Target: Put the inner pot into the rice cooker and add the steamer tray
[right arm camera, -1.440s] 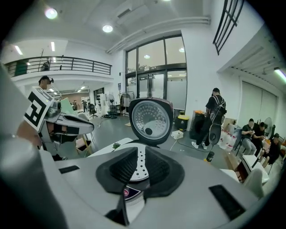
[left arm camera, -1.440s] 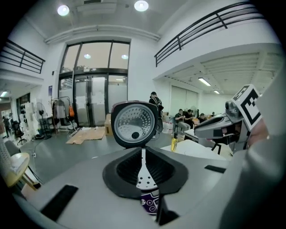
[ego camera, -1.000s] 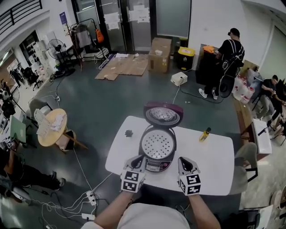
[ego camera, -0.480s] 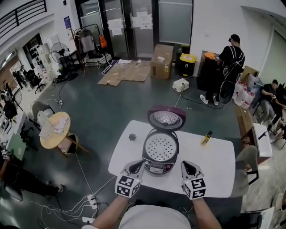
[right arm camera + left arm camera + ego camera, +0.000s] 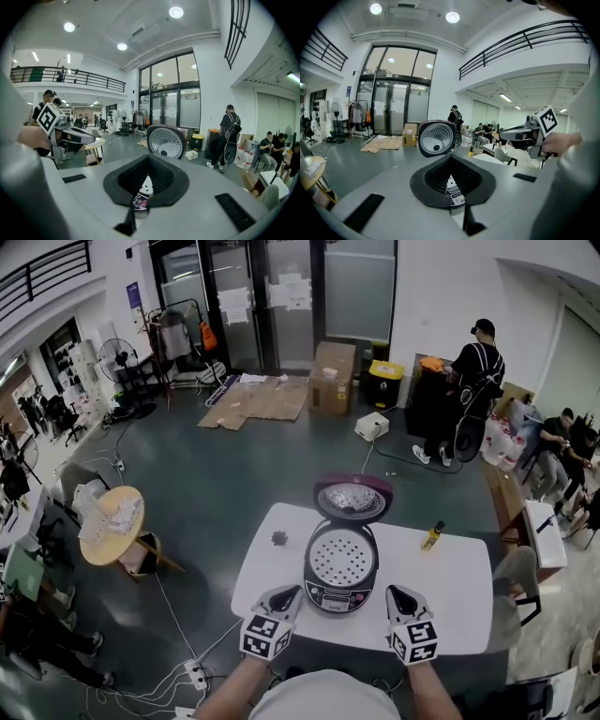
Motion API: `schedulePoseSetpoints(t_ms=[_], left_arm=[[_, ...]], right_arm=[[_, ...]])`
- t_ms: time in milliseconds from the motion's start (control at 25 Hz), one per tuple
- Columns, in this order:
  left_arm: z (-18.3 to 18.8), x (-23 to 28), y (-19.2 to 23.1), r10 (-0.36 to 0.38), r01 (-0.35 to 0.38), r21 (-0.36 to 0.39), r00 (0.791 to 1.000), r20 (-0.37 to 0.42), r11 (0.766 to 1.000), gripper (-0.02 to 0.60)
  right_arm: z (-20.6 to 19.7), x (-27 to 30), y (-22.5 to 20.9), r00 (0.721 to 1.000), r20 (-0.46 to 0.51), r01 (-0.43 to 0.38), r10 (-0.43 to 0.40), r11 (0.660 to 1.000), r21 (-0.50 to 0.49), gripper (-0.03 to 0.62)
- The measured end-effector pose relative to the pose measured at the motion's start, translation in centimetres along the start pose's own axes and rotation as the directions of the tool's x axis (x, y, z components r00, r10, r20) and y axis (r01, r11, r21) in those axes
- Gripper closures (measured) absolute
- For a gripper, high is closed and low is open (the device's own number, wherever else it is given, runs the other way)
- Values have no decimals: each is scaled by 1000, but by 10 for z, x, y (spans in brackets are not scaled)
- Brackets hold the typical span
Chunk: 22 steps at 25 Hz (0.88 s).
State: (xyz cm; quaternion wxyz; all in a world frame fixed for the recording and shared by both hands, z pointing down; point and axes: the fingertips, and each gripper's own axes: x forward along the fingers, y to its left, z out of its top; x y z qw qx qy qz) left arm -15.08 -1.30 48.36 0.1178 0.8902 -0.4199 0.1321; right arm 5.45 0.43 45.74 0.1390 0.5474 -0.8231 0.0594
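Observation:
The rice cooker (image 5: 341, 570) stands on the white table (image 5: 450, 587) with its lid (image 5: 352, 498) swung up at the back. A perforated steamer tray (image 5: 341, 557) lies in its mouth, and the inner pot is hidden beneath it. My left gripper (image 5: 289, 594) hangs at the cooker's front left, shut and holding nothing. My right gripper (image 5: 396, 594) hangs at its front right, also shut and holding nothing. In the left gripper view the lid (image 5: 437, 137) and control panel (image 5: 453, 194) show past the jaws. The right gripper view shows the lid (image 5: 165, 140) and tray (image 5: 146, 185).
A yellow bottle (image 5: 430, 536) stands on the table right of the cooker, and a small dark object (image 5: 278, 538) lies to its left. A round wooden table (image 5: 112, 517) and floor cables sit at left. A person (image 5: 473, 381) stands far behind; others sit at right.
Both grippers have drawn back a little from the cooker toward the table's near edge and spread slightly apart. The head view has shifted. The cooker and tray have not moved.

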Motion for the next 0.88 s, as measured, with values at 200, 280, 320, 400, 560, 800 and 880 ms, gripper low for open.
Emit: schedulePoseSetpoints(t_ms=[200,280,320,400,560,800,880], left_arm=[[-3,-2,6,-10,10,-13,1000,-6,1000,568],[-3,-3,8,-14,14,-18,1000,-7,1000,568],[-5,-4,8,-17,16,-21,1000,-7,1000,568],[-6,-4,7,-21,21,-28,1000,-6,999,568],[-3,-4,6,-23,23,-33,1000,-7,999,568],[-8,-1,9,-24,24,-40,1000,-8,999,568],[-9,-3,8,-26,26,-43,1000,-9,999,568]], right_arm=[[3,-3,2,1000,1,15,-15,999,28,583],[4,-4,3,1000,-1,19,-19,999,27,583],[3,-5,4,1000,-2,22,-22,999,27,583],[3,-7,5,1000,-2,25,-25,999,27,583],[4,-9,3,1000,-4,26,-26,999,28,583],[1,-5,6,1000,-2,20,-20,999,26,583],[1,-5,9,1000,-2,19,-19,999,27,583]])
